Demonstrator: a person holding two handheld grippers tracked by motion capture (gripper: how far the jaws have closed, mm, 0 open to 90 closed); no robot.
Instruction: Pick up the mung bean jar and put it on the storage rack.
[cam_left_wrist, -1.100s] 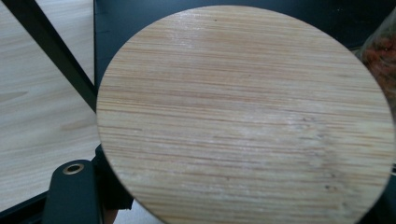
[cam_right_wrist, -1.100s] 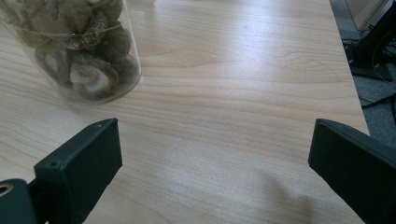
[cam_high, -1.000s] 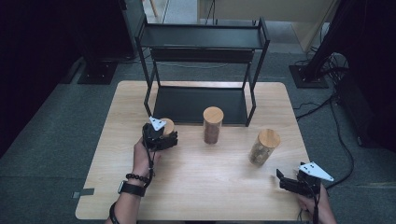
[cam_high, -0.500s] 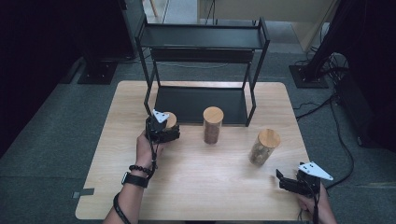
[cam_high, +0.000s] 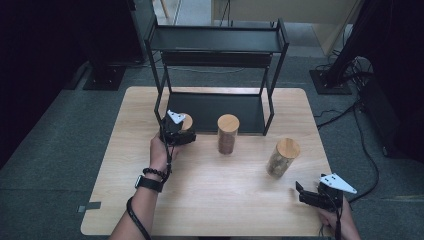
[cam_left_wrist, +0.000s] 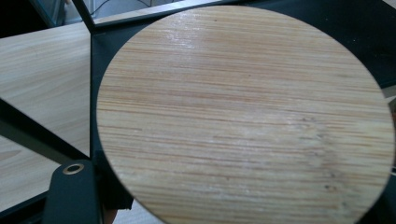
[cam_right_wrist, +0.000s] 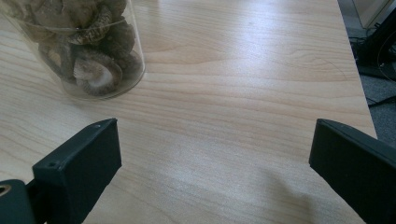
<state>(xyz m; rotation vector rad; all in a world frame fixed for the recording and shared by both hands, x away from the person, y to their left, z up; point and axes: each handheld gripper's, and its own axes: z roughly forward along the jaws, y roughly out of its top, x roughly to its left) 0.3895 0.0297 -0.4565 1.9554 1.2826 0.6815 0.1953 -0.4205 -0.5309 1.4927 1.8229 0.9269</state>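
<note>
The left gripper (cam_high: 181, 131) is clamped on a round jar with a pale, straight-grained bamboo lid (cam_left_wrist: 243, 116), held at the black metal shelf's (cam_high: 215, 40) seven o'clock corner. The right gripper (cam_high: 307, 192) rests wide open, holding nothing.

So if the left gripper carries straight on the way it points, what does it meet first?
The left gripper, shut on the wooden-lidded jar, points at the black rack. It would probably meet the rack's lower shelf or the front left leg first; depth is unclear.
</note>
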